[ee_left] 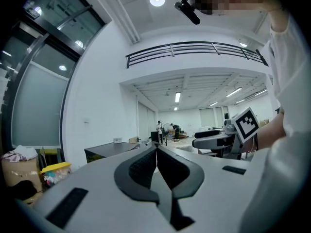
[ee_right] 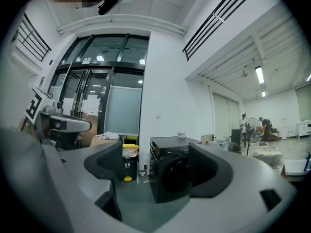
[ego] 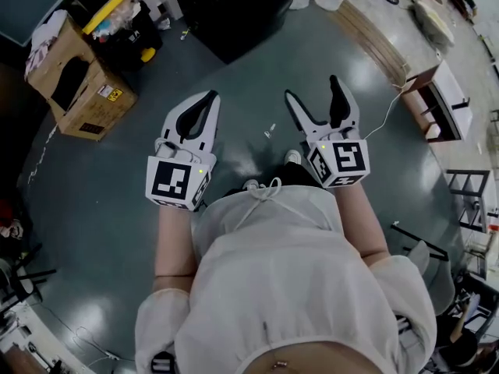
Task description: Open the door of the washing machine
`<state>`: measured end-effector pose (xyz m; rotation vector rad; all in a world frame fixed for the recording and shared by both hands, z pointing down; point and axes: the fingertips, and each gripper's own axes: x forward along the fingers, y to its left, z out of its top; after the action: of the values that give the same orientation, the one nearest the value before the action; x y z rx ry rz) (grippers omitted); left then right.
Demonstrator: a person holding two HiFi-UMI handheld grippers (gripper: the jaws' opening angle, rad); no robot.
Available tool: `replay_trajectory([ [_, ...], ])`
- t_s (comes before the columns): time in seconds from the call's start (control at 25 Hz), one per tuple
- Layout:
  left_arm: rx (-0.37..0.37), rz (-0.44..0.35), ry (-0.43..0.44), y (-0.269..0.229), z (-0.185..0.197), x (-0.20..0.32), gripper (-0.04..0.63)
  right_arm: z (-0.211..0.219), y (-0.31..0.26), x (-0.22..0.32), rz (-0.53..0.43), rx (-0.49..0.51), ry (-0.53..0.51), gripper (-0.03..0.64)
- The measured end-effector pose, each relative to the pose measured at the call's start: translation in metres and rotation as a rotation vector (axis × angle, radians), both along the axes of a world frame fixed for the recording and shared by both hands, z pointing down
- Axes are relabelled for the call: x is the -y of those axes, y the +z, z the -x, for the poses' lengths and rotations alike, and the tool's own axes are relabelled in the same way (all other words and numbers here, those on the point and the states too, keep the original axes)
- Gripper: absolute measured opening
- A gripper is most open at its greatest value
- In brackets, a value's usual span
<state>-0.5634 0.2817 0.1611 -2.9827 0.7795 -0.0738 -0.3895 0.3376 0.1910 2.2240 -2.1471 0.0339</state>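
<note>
The washing machine (ego: 234,10) is a black box standing on the floor some way ahead of me, its round dark door (ee_right: 176,176) shut and facing my right gripper. My right gripper (ego: 313,89) is held level with its jaws wide open, and in the right gripper view (ee_right: 154,152) the machine shows between them, far off. My left gripper (ego: 210,97) is level beside it with its jaws shut and nothing held, the pads meeting in the left gripper view (ee_left: 156,147). Neither gripper touches the machine.
A cardboard box (ego: 82,84) and a black bin with a yellow lid (ego: 117,14) stand left of the machine. Wooden planks (ego: 374,37) and a white shelf unit (ego: 440,100) lie to the right. People (ee_right: 252,127) stand far off in the hall.
</note>
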Motion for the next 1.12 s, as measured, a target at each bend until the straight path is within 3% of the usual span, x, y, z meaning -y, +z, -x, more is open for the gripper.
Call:
replay_trajectory([
  [0.24,0.018,0.02,-0.04,0.007,-0.021,0.04,0.021,-0.032,0.004,0.044,0.023,0.0,-0.014,0.426],
  [0.48,0.054,0.033,-0.101,0.021,-0.067,0.1,0.021,-0.086,0.023,0.119,0.049,0.018,-0.061,0.426],
  [0.88,0.065,0.084,-0.23,0.034,-0.195,0.24,0.021,-0.217,0.042,0.277,0.137,0.023,-0.194,0.425],
  [1.12,0.063,0.1,-0.295,0.043,-0.262,0.31,0.021,-0.273,0.06,0.358,0.196,0.022,-0.288,0.425],
])
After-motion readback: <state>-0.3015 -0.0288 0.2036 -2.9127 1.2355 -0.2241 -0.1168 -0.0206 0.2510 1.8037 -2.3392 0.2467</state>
